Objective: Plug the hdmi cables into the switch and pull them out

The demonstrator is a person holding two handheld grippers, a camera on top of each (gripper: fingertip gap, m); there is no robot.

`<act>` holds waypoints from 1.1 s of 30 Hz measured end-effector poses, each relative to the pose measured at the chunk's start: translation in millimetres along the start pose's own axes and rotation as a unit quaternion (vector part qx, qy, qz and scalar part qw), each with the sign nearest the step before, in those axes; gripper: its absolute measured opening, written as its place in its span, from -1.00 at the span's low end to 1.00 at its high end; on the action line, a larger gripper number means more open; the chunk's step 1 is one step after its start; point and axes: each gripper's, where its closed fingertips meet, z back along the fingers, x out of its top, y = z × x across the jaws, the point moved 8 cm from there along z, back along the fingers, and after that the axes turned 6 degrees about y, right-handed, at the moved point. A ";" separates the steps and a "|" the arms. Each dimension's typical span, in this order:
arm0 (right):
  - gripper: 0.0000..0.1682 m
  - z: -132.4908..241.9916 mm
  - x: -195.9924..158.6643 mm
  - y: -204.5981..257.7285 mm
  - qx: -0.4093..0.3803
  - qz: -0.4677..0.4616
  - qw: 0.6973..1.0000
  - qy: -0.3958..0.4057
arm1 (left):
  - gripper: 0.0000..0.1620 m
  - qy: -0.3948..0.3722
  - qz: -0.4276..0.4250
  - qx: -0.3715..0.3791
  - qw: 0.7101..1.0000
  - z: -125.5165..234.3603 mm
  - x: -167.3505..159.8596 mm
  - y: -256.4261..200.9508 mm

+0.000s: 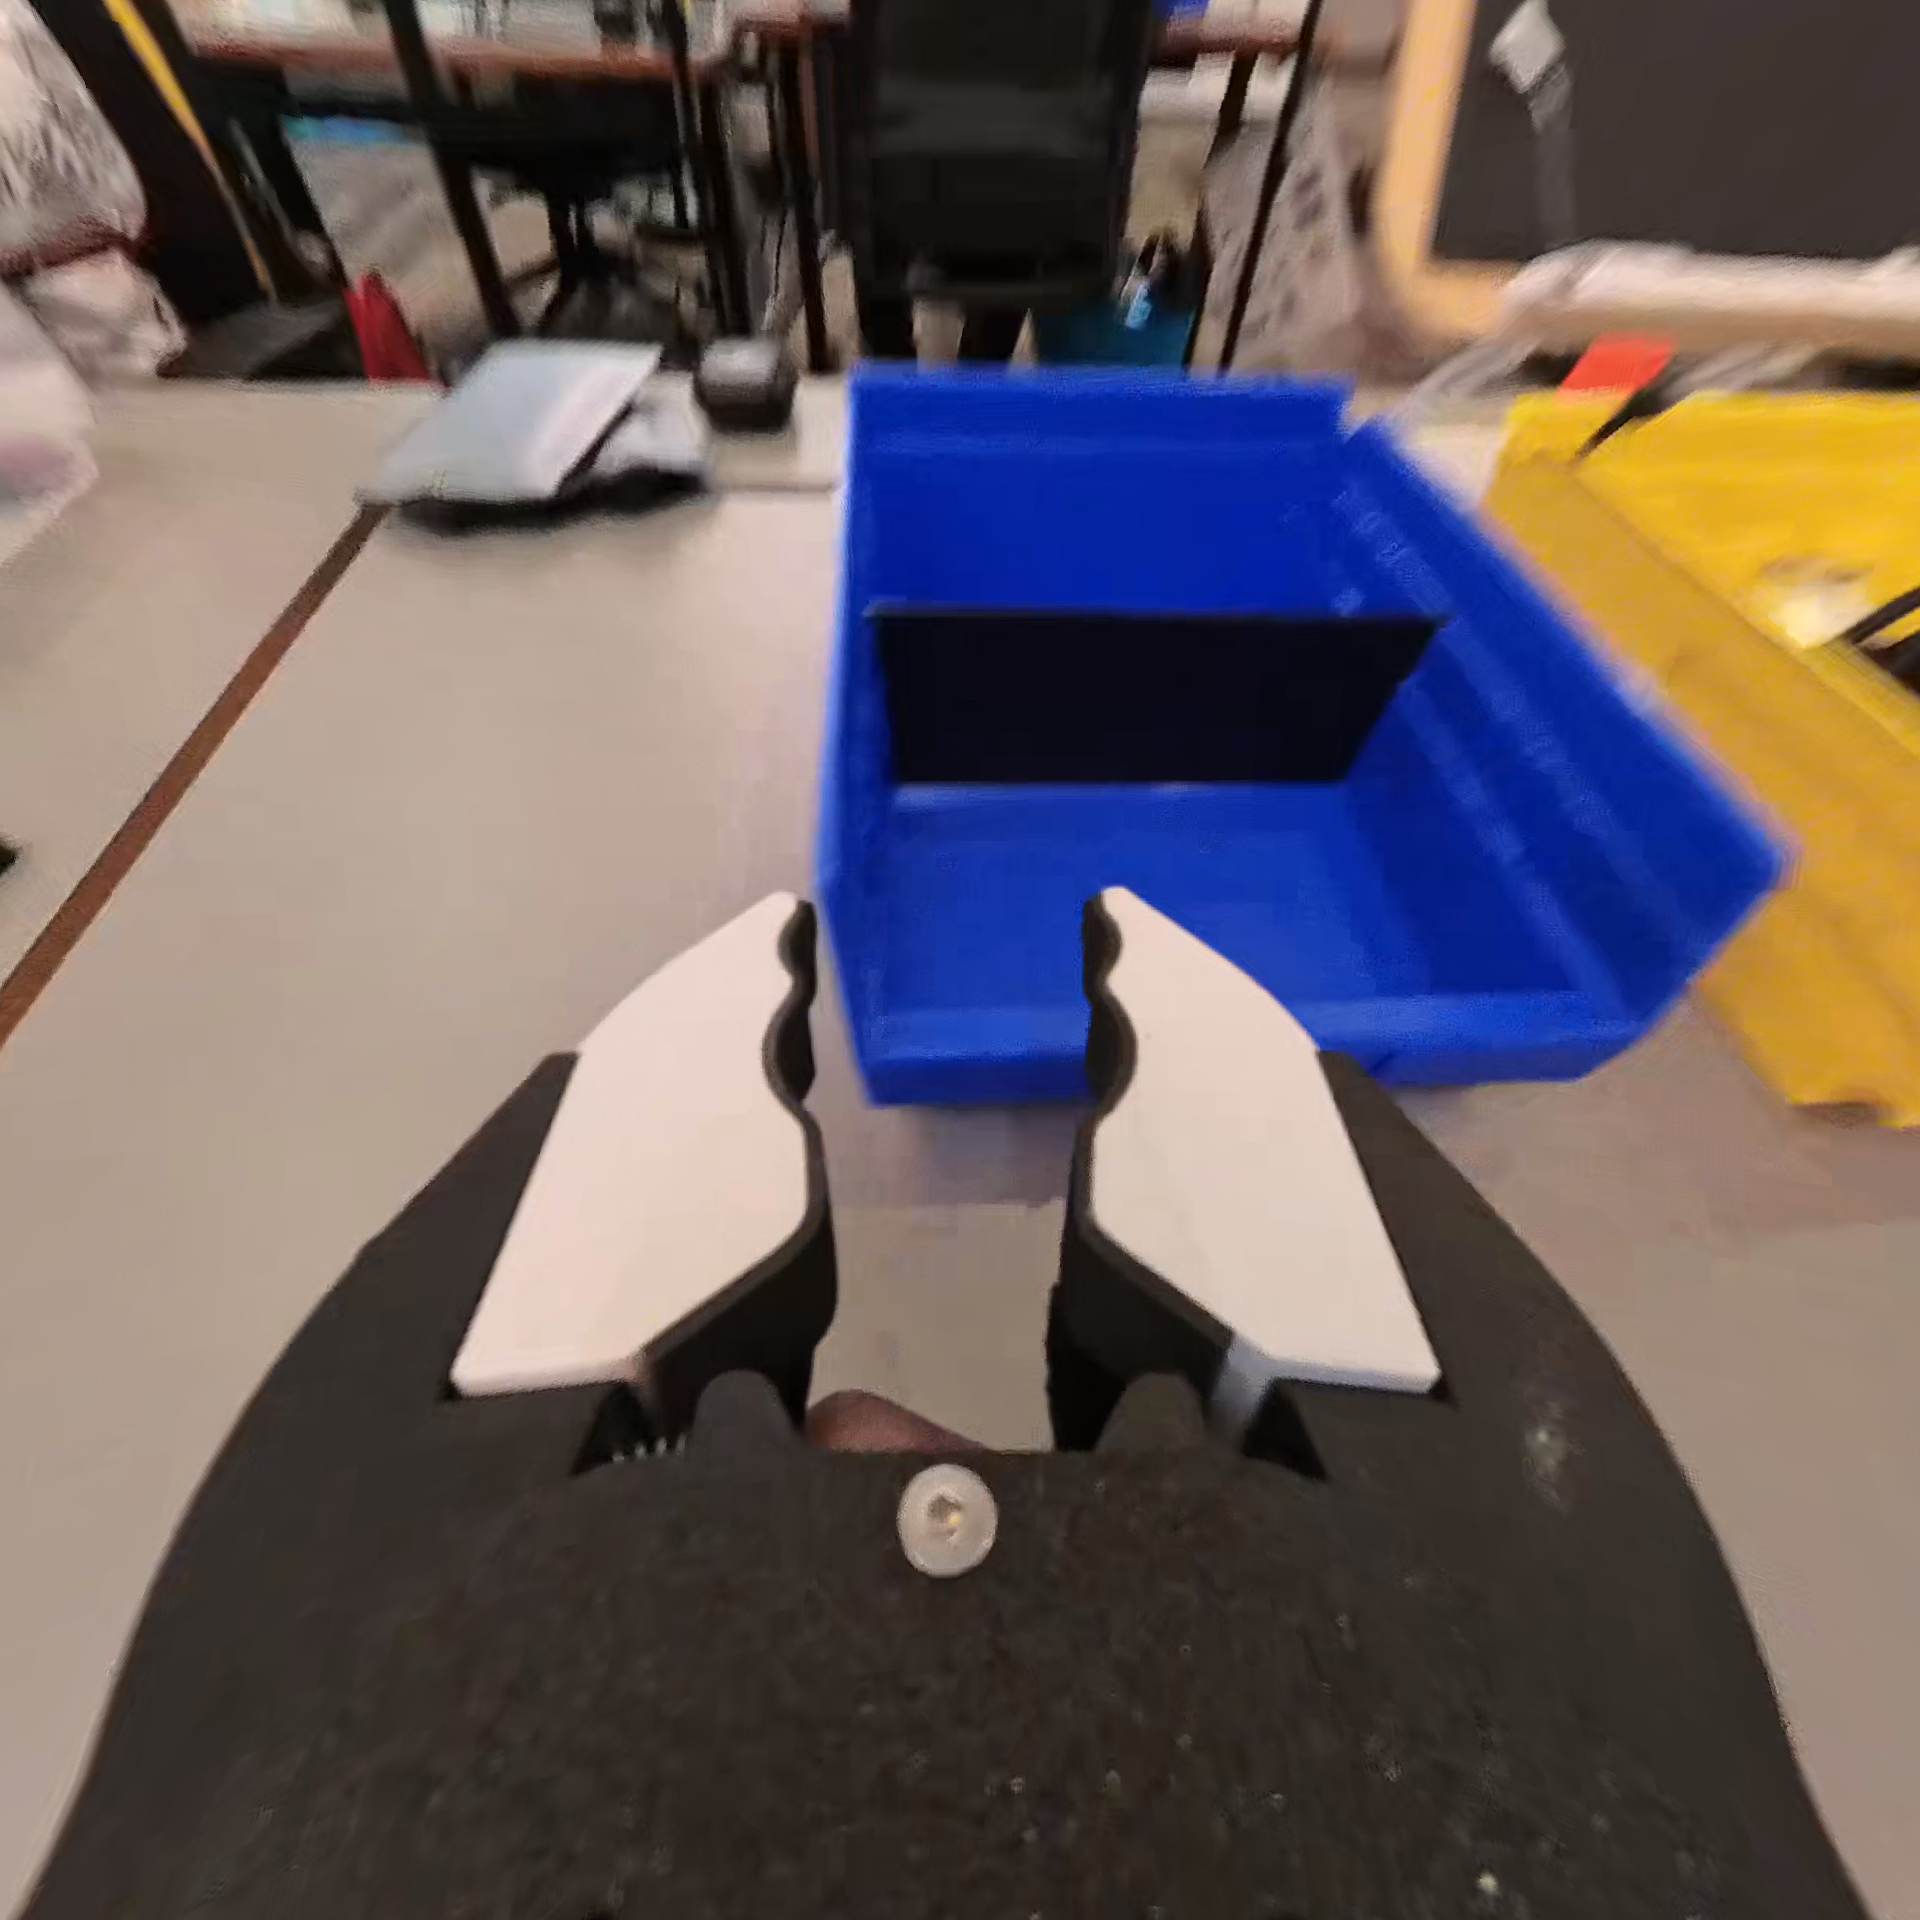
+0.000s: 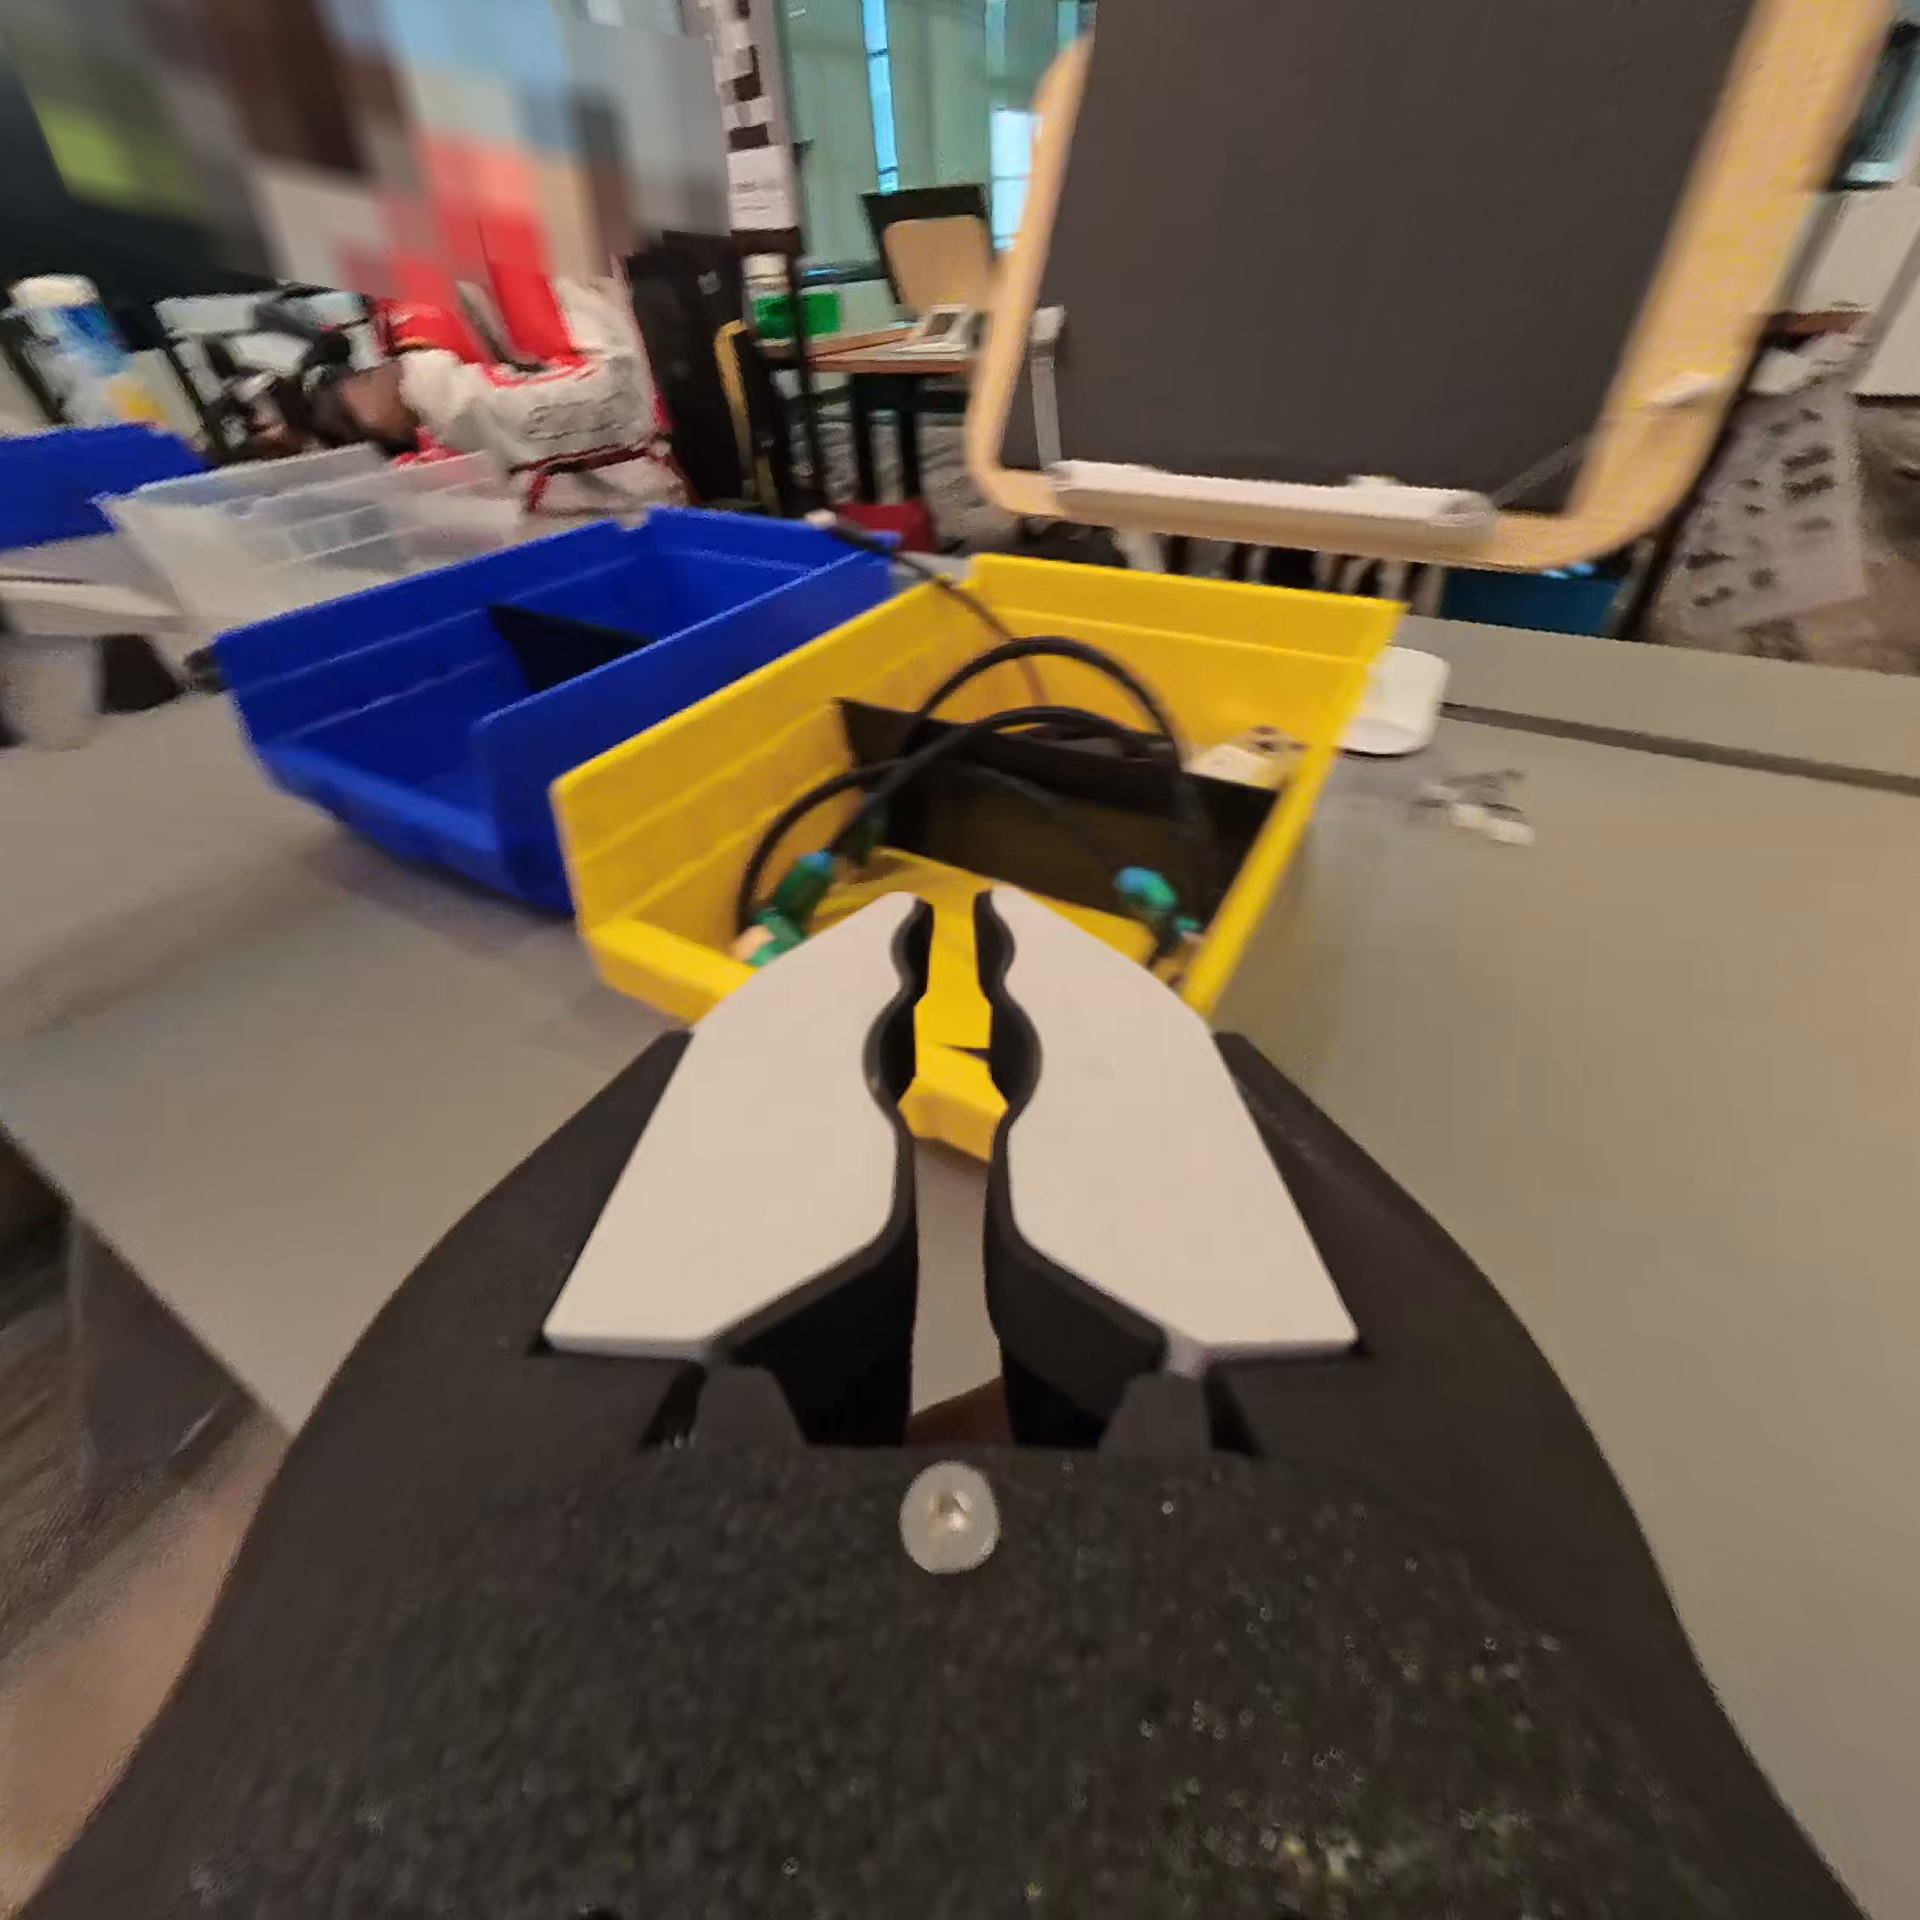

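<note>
The left gripper (image 1: pixel 948 914) is hovering low over the grey table (image 1: pixel 416 935), in the lower centre of the left wrist view, with its fingers spread wide and nothing between them. It is pointing at the near wall of the blue bin (image 1: pixel 1538 748), which is sitting in the centre right of that view. The near half of this bin is looking empty, and a black divider (image 1: pixel 1143 696) is standing across its middle. I think the bin is waiting there as a free place, but this is only my guess.

The right gripper (image 2: pixel 951 914) is aiming at the yellow bin (image 2: pixel 686 790) in the centre of the right wrist view. Its fingers are standing only slightly apart, with a narrow gap, and they are holding nothing. The black hdmi cables (image 2: pixel 1049 665) are lying looped inside the yellow bin, and their plugs with green ends (image 2: pixel 1143 894) are resting near the front wall. A dark flat shape behind the cables may be the switch, but I cannot tell for sure. The cables are probably kept in the bin so they are not sliding away, and the right gripper seems to be preparing to reach for one.

The two bins are standing just beside each other. Farther off, in the upper part of both views, desks and chairs are showing, and a dark board with a light wooden frame (image 2: pixel 1382 239) is filling the upper right.
</note>
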 end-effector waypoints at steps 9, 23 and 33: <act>-0.80 -85.6 -19.2 117.7 0.131 -0.001 0.985 0.113 | -0.96 0.020 0.056 -0.024 0.998 -61.6 -5.4 37.7; -0.84 -144.5 -22.1 188.4 0.062 0.049 0.982 0.171 | -0.92 -0.030 0.055 0.038 0.997 82.0 -85.2 -23.9; -0.95 -110.9 39.5 161.5 0.050 0.046 0.997 0.037 | -0.91 -0.136 -0.099 0.148 0.975 137.2 -5.3 -92.0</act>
